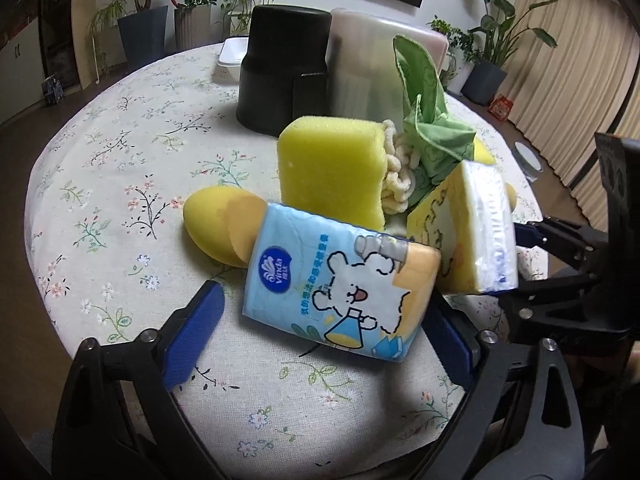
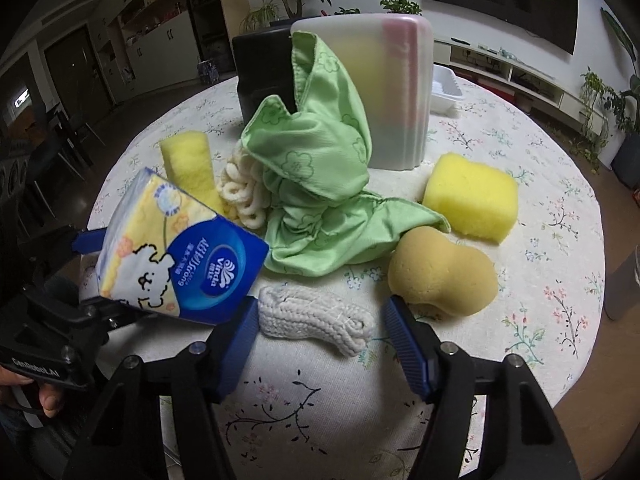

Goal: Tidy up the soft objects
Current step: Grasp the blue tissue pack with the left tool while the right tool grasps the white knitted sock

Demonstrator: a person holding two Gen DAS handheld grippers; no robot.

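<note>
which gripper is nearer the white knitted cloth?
Right. The right gripper has its open fingers on either side of the white knitted cloth. The left gripper is off to the cloth's left, at the tissue pack.

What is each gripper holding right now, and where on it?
Nothing is held. The left gripper straddles the light-blue tissue pack, one pad clear; the right gripper straddles the white knitted cloth, with a gap.

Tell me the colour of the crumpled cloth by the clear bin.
Light green cloth with a flower print, clearest in the right wrist view.
</note>
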